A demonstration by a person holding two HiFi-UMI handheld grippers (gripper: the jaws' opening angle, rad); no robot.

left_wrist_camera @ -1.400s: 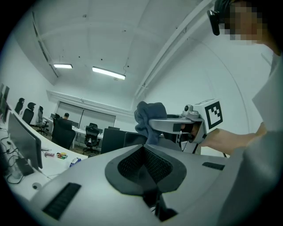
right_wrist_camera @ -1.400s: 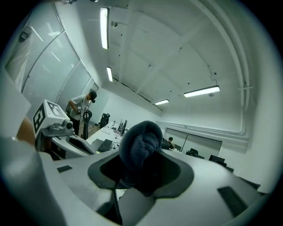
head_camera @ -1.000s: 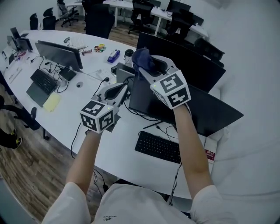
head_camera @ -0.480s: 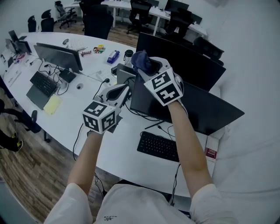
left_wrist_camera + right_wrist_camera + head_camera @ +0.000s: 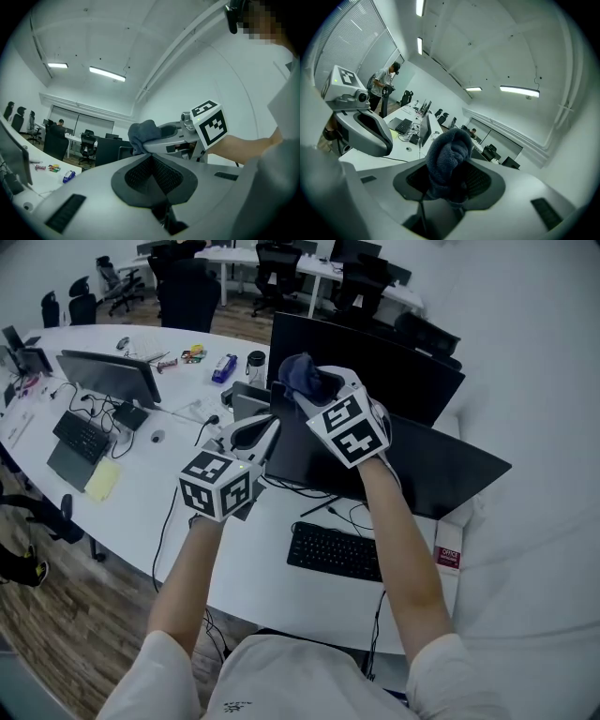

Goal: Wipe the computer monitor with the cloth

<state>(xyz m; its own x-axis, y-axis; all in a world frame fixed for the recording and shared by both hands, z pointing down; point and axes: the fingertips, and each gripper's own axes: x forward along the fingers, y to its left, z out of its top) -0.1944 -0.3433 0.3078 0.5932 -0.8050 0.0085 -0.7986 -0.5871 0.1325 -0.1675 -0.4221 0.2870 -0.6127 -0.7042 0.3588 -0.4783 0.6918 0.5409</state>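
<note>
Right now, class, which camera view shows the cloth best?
The right gripper view: the cloth sits large and central, bunched between the right gripper's shut jaws. The head view shows it small and from above; the left gripper view shows it from the side.

Both arms outstretched, left gripper [image 5: 262, 430] jaws closed together, right gripper [image 5: 319, 390] raised higher, jaws clamping cloth [image 5: 300, 374].

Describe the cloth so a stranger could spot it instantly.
On the long white desk, find the dark monitor nearest the person. Near its upper left corner the right gripper is shut on a bunched dark blue cloth, the only soft thing there.
</note>
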